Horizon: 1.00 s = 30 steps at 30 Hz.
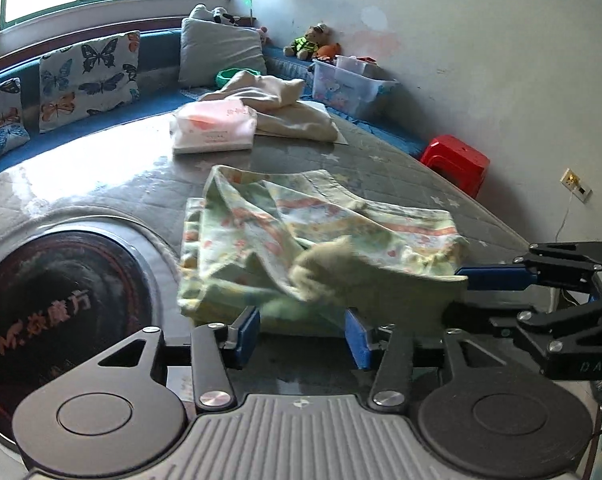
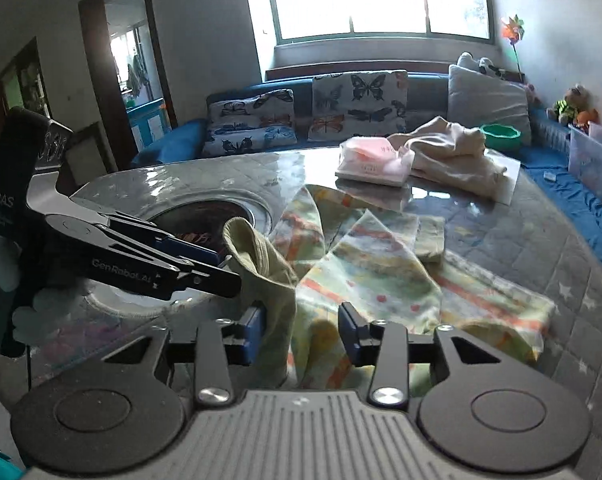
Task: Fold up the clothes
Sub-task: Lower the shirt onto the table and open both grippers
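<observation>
Left wrist view: the left gripper [image 1: 303, 330] points down at a slant toward the near edge of the patterned garment [image 1: 301, 240], a pale green printed piece that lies rumpled in the middle of the round grey worktop [image 1: 101, 184]. Its jaws stand partly apart, blue pads on either side of the cloth's near hem, and do not press it. The right gripper [image 1: 467, 280] reaches in from the right edge of the picture, its blue finger at the garment's right corner. A dark round inset [image 1: 61, 300] sits in the worktop just left of the garment. Beyond, the surface lies bare up to a folded pink piece [image 1: 215, 128] and a cream cloth [image 1: 285, 108] near the far rim. A red stool [image 1: 457, 160] stands off the right rim.

Right wrist view: the right gripper [image 2: 301, 332] also tilts downward, jaws partly apart. A ribbed green cuff [image 2: 257, 260] of the garment [image 2: 381, 276] stands up against its left pad [image 2: 255, 328]; the right pad is clear of the cloth. The left gripper [image 2: 217, 264] comes in from the left, its tip beside that cuff. The garment spreads away to the right, with bare worktop [image 2: 521, 232] beyond it up to the curved rim.
</observation>
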### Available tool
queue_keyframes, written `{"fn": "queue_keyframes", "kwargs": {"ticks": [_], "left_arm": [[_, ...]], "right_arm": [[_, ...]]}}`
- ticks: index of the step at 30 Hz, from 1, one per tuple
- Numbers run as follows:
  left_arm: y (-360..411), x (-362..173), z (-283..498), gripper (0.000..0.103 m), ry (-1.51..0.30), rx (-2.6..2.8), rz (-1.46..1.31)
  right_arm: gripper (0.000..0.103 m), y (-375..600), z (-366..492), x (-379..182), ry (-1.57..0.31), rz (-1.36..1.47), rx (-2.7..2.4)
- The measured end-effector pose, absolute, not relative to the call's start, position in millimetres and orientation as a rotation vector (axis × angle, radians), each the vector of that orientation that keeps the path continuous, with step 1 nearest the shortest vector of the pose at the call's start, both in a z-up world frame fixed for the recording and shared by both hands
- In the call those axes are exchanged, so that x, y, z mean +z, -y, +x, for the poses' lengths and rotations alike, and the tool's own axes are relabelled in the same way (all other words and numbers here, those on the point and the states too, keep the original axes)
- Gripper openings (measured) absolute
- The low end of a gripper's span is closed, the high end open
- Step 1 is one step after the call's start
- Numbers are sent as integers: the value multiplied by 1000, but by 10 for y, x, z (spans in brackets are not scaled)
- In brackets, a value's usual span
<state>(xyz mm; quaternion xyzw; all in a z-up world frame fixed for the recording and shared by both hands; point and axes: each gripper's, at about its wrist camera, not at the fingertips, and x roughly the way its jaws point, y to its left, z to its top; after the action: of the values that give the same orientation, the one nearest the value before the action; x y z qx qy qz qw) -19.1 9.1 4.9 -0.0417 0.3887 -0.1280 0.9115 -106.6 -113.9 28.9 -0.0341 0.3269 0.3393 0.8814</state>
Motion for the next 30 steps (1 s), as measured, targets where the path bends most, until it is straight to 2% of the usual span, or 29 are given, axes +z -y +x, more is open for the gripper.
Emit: {"fn": "queue_keyframes", "kwargs": {"ticks": [2, 4, 8, 11, 18, 30], "left_arm": [[-32, 49, -234, 53, -805, -260, -71], [5, 46, -260, 55, -812, -253, -70], [35, 48, -317, 57, -829, -226, -62], [60, 53, -373, 63, -833, -201, -50], [128, 45, -527, 73, -832, -193, -21], [126, 27, -710, 88, -835, -155, -26]], "right_arm": [[45, 1165, -1105, 278, -686, -68, 708], [54, 1193, -1155, 285, -681, -68, 701], [60, 1249, -1189, 283, -677, -48, 677], [63, 1260, -1216, 255, -683, -31, 665], [79, 1222, -1323, 187, -698, -20, 643], [90, 1181, -1478, 54, -729, -28, 622]]}}
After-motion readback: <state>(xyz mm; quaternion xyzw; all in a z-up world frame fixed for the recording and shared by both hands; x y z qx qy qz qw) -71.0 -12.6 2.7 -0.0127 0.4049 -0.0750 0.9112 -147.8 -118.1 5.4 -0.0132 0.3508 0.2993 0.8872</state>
